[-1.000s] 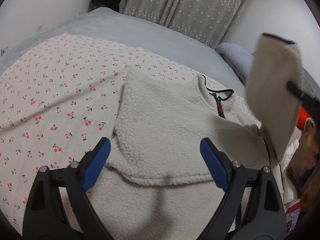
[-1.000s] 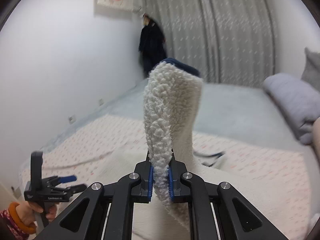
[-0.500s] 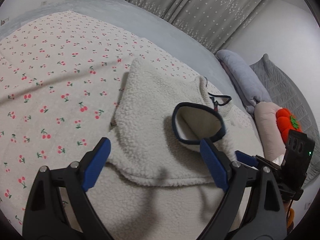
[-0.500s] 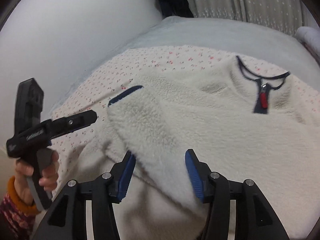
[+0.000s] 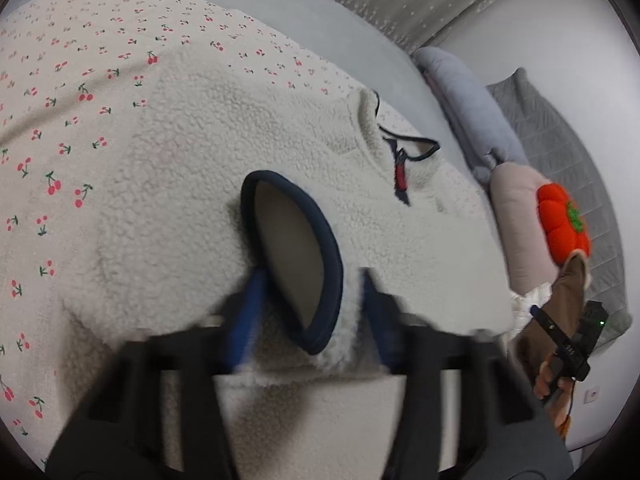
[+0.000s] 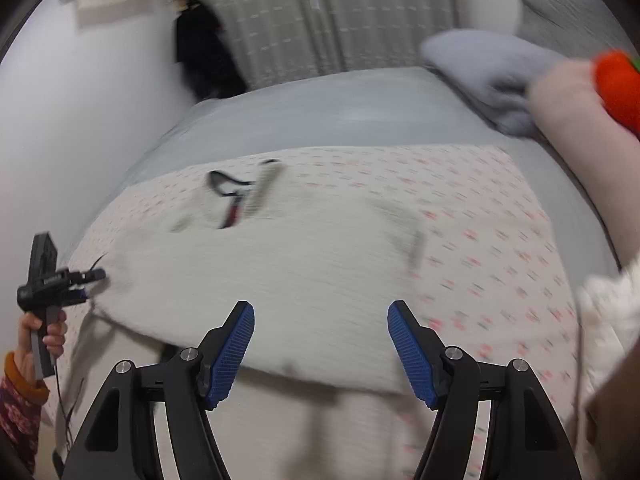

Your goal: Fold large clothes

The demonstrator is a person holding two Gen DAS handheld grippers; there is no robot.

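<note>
Nearest in the left wrist view, the left gripper has just been closing its jaws, and they now stand narrow with the sleeve cuff between the blue pads; the picture is smeared there, so whether the pads already press on the fleece cannot be told. The cuff, trimmed in dark navy, gapes open toward the camera, and the sleeve lies folded across the body of the cream fleece pullover. Beyond the jaws the pullover lies flat on the cherry-print sheet of the bed, its long axis running away from the jaws and to the right, hem near, zip collar at the far end. Further right are a grey pillow, a pink cushion and an orange plush. In the right wrist view the right gripper has just been opening its jaws; they stand wide with nothing between them, above the near hem of the pullover, whose collar points away and to the left. Left of these jaws, a hand holds the left gripper at the pullover's edge.
</note>
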